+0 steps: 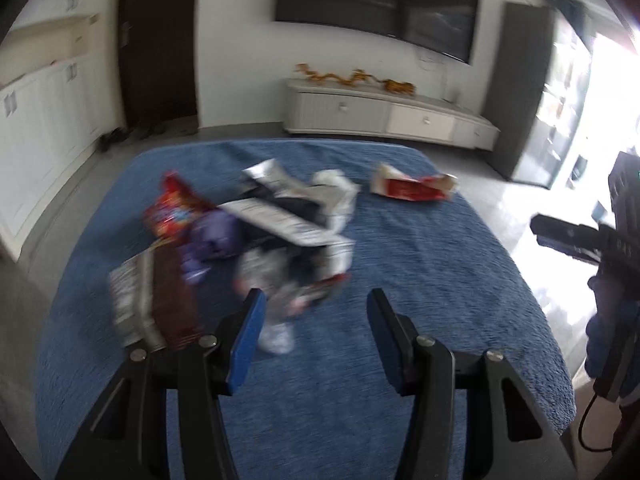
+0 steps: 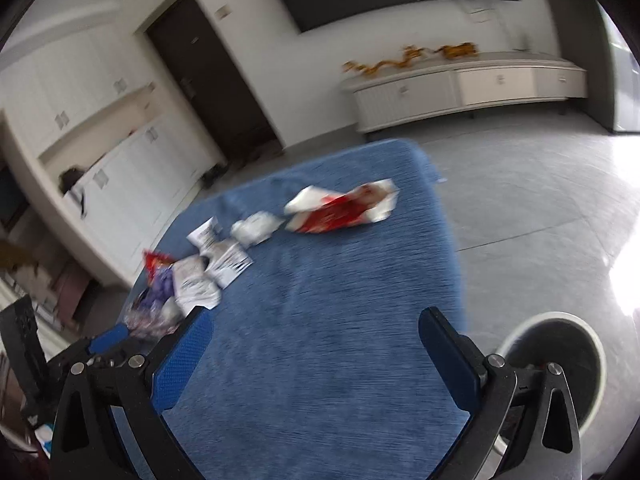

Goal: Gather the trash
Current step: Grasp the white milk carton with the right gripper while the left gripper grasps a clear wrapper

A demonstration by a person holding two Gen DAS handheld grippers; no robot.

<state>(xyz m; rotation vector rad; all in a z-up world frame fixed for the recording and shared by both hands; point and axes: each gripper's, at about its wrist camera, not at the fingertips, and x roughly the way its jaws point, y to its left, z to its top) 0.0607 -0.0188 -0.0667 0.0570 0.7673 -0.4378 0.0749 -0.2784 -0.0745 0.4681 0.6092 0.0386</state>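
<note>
Several crumpled wrappers lie in a pile [image 1: 276, 236] on a blue cloth-covered table [image 1: 420, 280]: a red snack bag [image 1: 172, 208], a purple wrapper [image 1: 212, 240], a brown wrapper [image 1: 168, 300] and silver-white ones. A red and white wrapper [image 1: 412, 186] lies apart at the far right; it also shows in the right wrist view [image 2: 344, 210]. My left gripper [image 1: 316, 308] is open and empty just short of the pile. My right gripper [image 2: 316, 328] is open and empty above bare cloth, with the pile [image 2: 192, 280] to its left.
A round white bin with a dark inside [image 2: 560, 360] stands on the floor right of the table. A white low cabinet [image 1: 392, 114] and a dark wall screen [image 1: 380, 0] are beyond the table. White cupboards [image 2: 100, 168] line the left wall.
</note>
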